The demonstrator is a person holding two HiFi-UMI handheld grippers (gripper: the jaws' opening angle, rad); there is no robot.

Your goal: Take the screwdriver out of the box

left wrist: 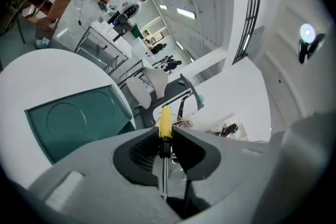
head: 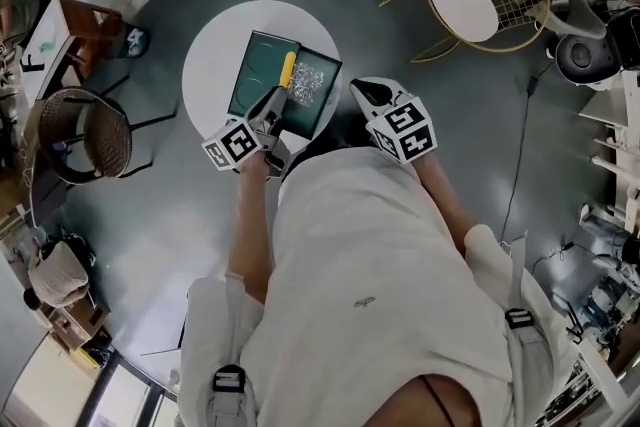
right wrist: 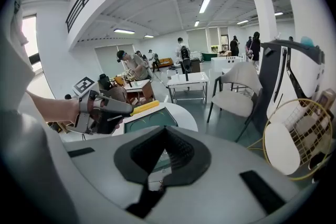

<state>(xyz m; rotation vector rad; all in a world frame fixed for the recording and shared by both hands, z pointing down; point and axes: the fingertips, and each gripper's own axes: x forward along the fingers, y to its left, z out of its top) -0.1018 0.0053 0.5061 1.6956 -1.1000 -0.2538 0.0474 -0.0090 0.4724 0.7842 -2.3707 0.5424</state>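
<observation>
**Arm pose**
- Left forearm: bare and extended forward from the shoulder. The left gripper (head: 276,105) points away from the body, over the near edge of the box (head: 255,65).
- Right forearm: extended forward on the other side. The right gripper (head: 368,93) is just off the right edge of the box and aims slightly downward across the counter (head: 215,55).
- The two grippers are near each other but apart.

**Finger state**
- Left gripper (left wrist: 165,138): the fingers are set narrow and clamped on the screwdriver (left wrist: 165,123). The pads grip the dark collar at the base of the yellow handle. The handle projects past the fingertips, and the metal shaft runs back toward the gripper body.
- Right gripper (right wrist: 165,131): the fingertips are together, with nothing between them.

**Location of the task item**
- The screwdriver (head: 288,68) is in the left gripper, in the air over the open box. In the head view its handle lies across the line between the two box halves.
- In the right gripper view the screwdriver (right wrist: 144,107) is clear above the box (right wrist: 149,120).

**Count**
- Screwdriver: one.
- Box: one, open, with two green halves side by side. The left half (left wrist: 79,118) carries a moulded circle. The right half holds small silvery parts, too fine to identify.
- Counter: one, round and white (left wrist: 52,76).
- Grippers: two.
</observation>
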